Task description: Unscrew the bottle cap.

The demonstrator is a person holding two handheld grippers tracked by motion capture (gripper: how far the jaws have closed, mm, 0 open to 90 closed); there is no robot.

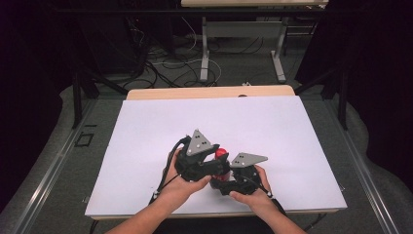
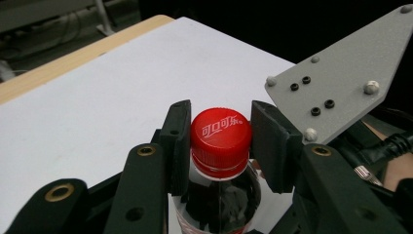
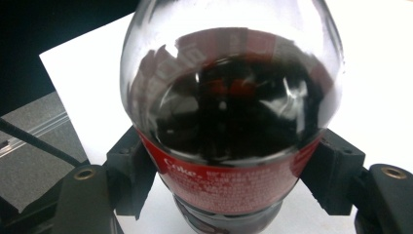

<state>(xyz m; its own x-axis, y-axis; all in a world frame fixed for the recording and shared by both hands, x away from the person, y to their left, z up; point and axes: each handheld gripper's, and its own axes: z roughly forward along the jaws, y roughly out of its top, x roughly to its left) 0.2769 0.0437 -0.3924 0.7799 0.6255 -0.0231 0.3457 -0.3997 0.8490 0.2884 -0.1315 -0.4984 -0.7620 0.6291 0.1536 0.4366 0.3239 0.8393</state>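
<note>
A cola bottle [image 1: 221, 155] with a red cap [image 2: 220, 141] and a red label [image 3: 219, 187] stands upright on the white sheet [image 1: 253, 126], near the front edge at the middle. My left gripper [image 2: 220, 130] comes in at cap height, and its pads [image 2: 179, 146] press both sides of the cap. My right gripper [image 3: 234, 163] is shut lower down on the bottle's body at the label, with pads [image 3: 130, 168] on each side. In the high view the left gripper [image 1: 210, 165] and right gripper [image 1: 228, 183] sit close together around the bottle.
The right gripper's grey plate [image 2: 341, 73] shows close by in the left gripper view. A wooden table edge [image 1: 209, 92] lies at the far side. Beyond it are floor cables [image 1: 170, 68] and another table's legs [image 1: 204, 48]. Grey floor borders the sheet on both sides.
</note>
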